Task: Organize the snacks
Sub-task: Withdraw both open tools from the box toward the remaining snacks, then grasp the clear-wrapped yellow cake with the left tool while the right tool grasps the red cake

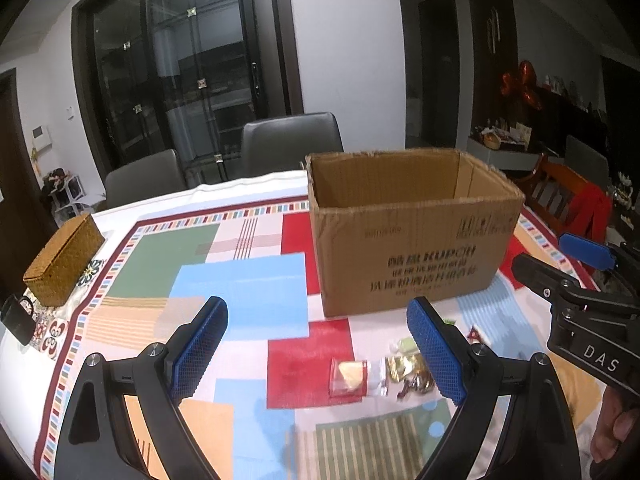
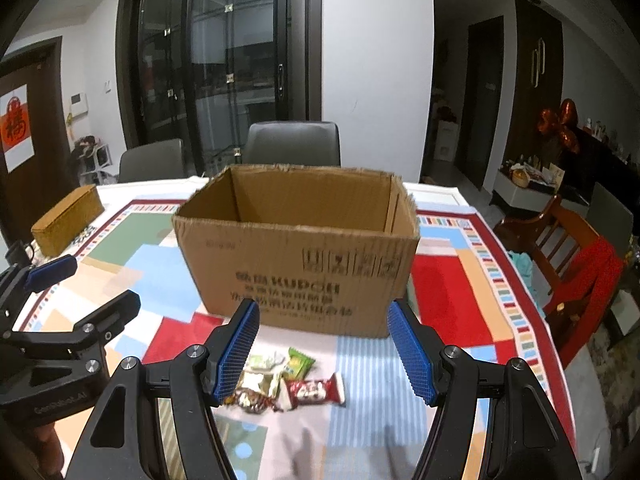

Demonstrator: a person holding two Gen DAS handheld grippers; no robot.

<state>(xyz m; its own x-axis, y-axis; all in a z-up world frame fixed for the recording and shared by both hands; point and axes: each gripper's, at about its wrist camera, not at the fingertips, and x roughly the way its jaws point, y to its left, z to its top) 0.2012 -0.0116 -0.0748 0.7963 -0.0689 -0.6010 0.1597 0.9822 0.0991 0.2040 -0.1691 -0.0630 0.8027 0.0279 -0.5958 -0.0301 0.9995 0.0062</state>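
Observation:
An open cardboard box [image 1: 408, 240] stands on the patterned tablecloth; it also shows in the right wrist view [image 2: 296, 256], and its inside looks empty. Several small snacks lie in front of it: a clear packet with a yellow pastry [image 1: 352, 376], gold-wrapped candies [image 1: 404, 364], a red and white bar [image 2: 316, 392], a green packet [image 2: 299, 362] and a brown-wrapped candy [image 2: 252, 398]. My left gripper [image 1: 320, 348] is open and empty above the table, left of the snacks. My right gripper [image 2: 324, 352] is open and empty over the snacks.
A woven lidded basket [image 1: 64, 260] sits at the table's left side, with a black object [image 1: 18, 318] beside it. Grey chairs [image 1: 292, 140] stand behind the table. A wooden chair with red cloth [image 2: 580, 264] is at the right.

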